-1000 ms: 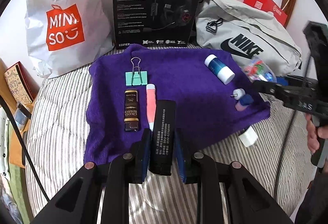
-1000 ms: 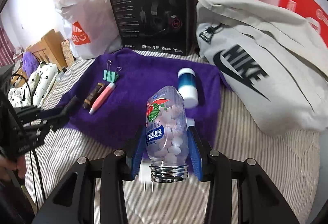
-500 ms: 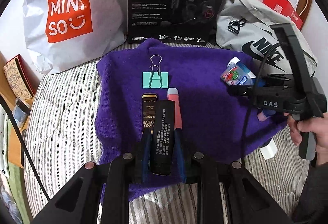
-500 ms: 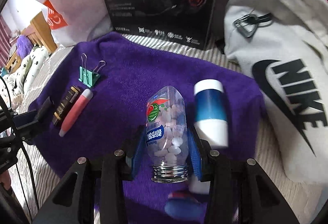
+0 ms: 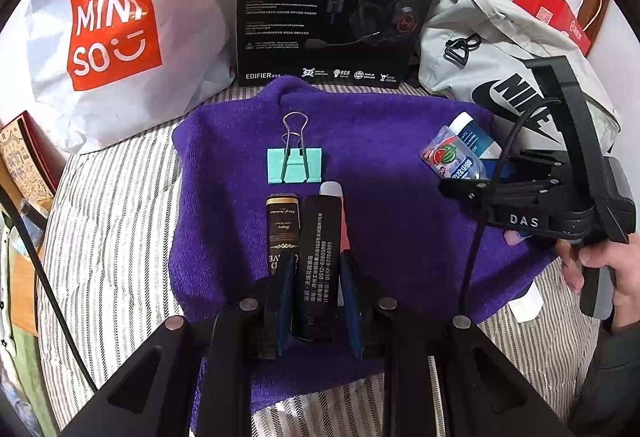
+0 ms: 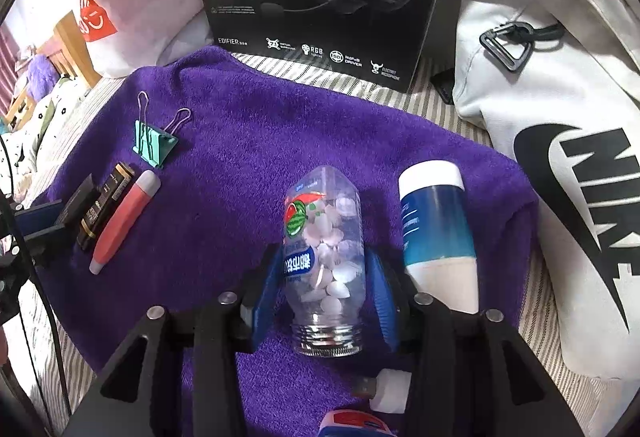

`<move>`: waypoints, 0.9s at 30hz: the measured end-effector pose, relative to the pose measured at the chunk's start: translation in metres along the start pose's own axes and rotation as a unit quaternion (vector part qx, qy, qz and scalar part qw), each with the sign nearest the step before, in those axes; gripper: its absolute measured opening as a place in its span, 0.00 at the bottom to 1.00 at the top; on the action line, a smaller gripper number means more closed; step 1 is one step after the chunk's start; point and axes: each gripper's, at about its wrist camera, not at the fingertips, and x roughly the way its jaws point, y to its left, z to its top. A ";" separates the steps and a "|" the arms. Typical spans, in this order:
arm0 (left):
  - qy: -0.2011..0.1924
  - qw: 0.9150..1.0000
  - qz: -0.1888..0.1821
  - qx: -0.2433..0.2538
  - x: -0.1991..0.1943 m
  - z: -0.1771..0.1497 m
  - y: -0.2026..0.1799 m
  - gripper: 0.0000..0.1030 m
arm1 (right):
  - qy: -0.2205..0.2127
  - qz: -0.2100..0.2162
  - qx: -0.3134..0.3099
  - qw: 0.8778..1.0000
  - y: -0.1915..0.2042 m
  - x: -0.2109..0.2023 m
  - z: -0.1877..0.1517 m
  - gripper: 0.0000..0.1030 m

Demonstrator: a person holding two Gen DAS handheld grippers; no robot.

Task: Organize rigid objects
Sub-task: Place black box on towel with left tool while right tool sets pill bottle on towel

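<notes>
Here, black tube (image 5: pixel 318 261) between left tongs (image 5: pixel 316 293), candy bottle (image 6: pixel 325 257) between right tongs (image 6: pixel 326 287)

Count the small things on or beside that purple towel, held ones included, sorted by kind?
Bottles: 2 (clear candy bottle, blue-white bottle)
Slim sticks: 3 (black tube, brown-gold tube, pink stick)
Binder clip: 1
White USB plug: 1
Red-blue item, partly cut off: 1
Total: 8

Ahead of me stand a Miniso bag (image 5: pixel 108 37), an Edifier headset box (image 5: pixel 340 1), a grey Nike bag (image 5: pixel 508 69) and red gift bags (image 5: pixel 556 13).
</notes>
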 end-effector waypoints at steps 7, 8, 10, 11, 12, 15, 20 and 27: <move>0.006 1.000 -0.003 -0.001 0.005 0.002 -0.005 0.22 | 0.002 -0.007 0.006 1.000 -0.003 -0.017 -0.015 0.53; 0.006 1.000 -0.003 0.000 0.006 0.003 -0.007 0.22 | -0.001 -0.008 0.005 1.000 -0.004 -0.021 -0.016 0.53; 0.007 1.000 -0.003 0.003 0.008 0.005 -0.010 0.22 | -0.006 -0.006 0.005 1.000 -0.005 -0.030 -0.021 0.54; 0.008 1.000 -0.003 0.004 0.010 0.006 -0.013 0.22 | -0.008 -0.004 0.006 1.000 -0.006 -0.036 -0.023 0.54; 0.008 1.000 -0.003 0.005 0.013 0.008 -0.015 0.22 | -0.012 -0.003 0.006 1.000 -0.006 -0.042 -0.026 0.54; 0.011 1.000 -0.003 0.009 0.022 0.013 -0.022 0.22 | -0.027 -0.001 0.006 1.000 -0.008 -0.061 -0.034 0.54; 0.017 1.000 -0.006 0.013 0.039 0.029 -0.030 0.22 | -0.046 0.001 0.007 0.999 -0.016 -0.093 -0.053 0.55; 0.027 0.999 0.008 0.026 0.065 0.050 -0.046 0.22 | -0.051 -0.001 0.031 0.998 -0.032 -0.114 -0.083 0.55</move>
